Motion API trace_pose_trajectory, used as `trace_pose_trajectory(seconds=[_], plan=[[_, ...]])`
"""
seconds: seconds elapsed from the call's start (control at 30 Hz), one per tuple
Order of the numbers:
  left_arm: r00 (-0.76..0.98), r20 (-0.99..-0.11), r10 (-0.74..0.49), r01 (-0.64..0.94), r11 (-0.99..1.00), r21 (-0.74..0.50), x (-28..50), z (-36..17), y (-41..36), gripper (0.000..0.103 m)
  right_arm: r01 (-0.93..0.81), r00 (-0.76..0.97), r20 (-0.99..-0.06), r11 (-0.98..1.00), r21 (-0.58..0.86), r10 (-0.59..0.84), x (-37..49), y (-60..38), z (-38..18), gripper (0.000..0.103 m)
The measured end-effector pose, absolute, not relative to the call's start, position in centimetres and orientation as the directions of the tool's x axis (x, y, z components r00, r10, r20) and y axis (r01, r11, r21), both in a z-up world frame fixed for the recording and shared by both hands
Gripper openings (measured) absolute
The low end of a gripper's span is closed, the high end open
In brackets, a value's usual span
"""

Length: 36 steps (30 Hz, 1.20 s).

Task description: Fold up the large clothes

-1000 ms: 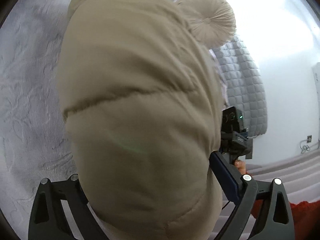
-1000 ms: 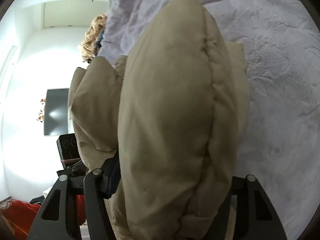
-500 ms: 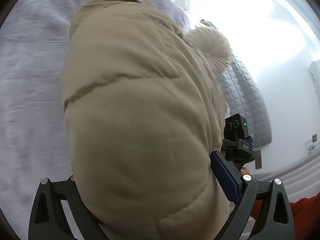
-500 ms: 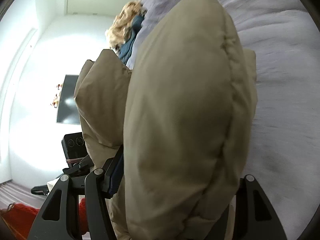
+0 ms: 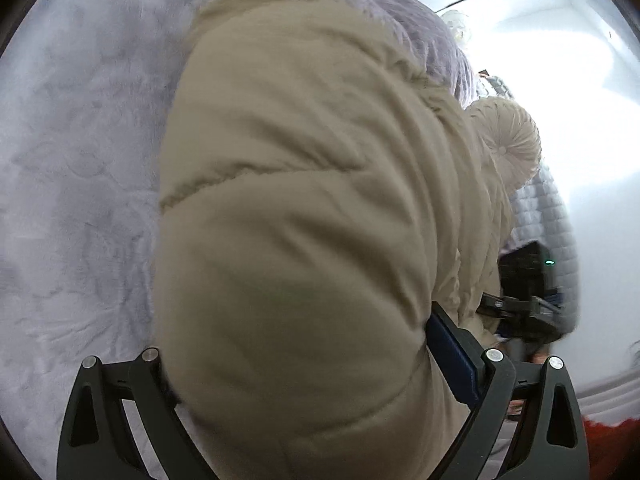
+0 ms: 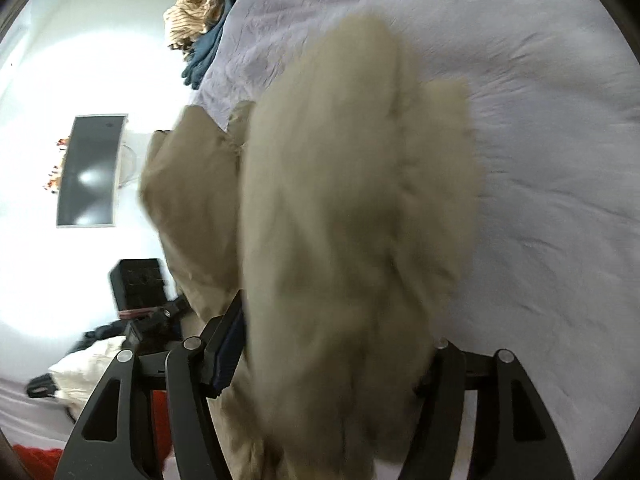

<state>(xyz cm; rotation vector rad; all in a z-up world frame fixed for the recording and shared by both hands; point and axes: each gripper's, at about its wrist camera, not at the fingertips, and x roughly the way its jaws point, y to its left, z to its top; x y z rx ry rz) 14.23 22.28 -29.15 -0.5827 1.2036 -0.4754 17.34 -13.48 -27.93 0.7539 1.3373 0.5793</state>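
jacket: beige puffer jacket (image 5: 304, 240) bulged between both claws, above lilac bedspread (image 5: 72, 200).
left gripper (image 5: 320, 364): pinched jacket.
right gripper (image 6: 328, 350): jaws just widened, jacket filling the gap.

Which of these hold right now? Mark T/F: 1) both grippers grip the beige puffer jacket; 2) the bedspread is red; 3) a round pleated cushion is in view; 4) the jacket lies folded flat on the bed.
1) True: the left gripper and the right gripper both clamp the beige puffer jacket.
2) False: the bedspread is pale lilac.
3) True: round pleated cushion, behind the jacket.
4) False: it is bunched up between the jaws.
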Motion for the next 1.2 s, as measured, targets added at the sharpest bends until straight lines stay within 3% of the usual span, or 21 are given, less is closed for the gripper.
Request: trace_pose_trajectory(seconds=[0.1,0.2,0.3,0.4,0.57,0.63,0.8,0.93,1.07,1.2], plan=[[0.376,-0.770,-0.515,0.034,0.838,-0.545,13.4,-26.2,22.4,0.098,0.029,0.269,-0.691,0.712,0.702,0.671,14.8,-16.1,-24.4,0.068],[0.502,-0.761,-0.410,0.016,0.885,-0.466,12.3,-22.4,23.2,0.097,-0.006,0.387,-0.565,0.615,0.788,0.728,11.8,-19.3,-20.4,0.064],[0.564,-0.745,-0.355,0.020,0.908,-0.418,13.0,-20.2,23.9,0.097,-0.057,0.367,-0.480,0.535,0.843,0.797,12.0,-18.4,-19.2,0.061],[0.565,-0.757,-0.329,0.036,0.926,-0.375,15.0,-19.4,22.8,0.098,-0.079,0.326,-0.513,0.564,0.822,0.794,14.7,-15.4,-20.5,0.061],[0.565,-0.769,-0.299,0.051,0.943,-0.330,19.7,-18.9,18.1,0.098,0.047,0.244,-0.548,0.555,0.831,0.800,18.2,-12.1,-26.9,0.059],[0.558,-0.786,-0.265,0.048,0.956,-0.288,21.6,-19.8,16.6,0.098,0.090,0.247,-0.520,0.515,0.852,0.817,18.2,-12.5,-28.6,0.010],[0.525,-0.828,-0.196,0.026,0.976,-0.215,23.4,-22.6,13.7,0.098,0.111,0.263,-0.597,0.591,0.799,0.758,16.4,-13.1,-29.7,0.007],[0.510,-0.850,-0.132,0.106,0.990,-0.090,23.5,-23.5,9.1,0.098,0.125,0.236,-0.671,0.662,0.739,0.703,14.2,-14.4,-31.2,0.006],[0.517,-0.853,-0.067,0.166,0.986,0.023,22.9,-24.4,6.0,0.098,0.187,0.268,-0.671,0.647,0.740,0.691,12.5,-16.3,-31.3,0.007],[0.516,-0.854,-0.057,0.157,0.987,0.030,22.8,-24.5,6.2,0.098,0.116,0.348,-0.646,0.653,0.749,0.679,9.8,-17.4,-27.0,0.007]])
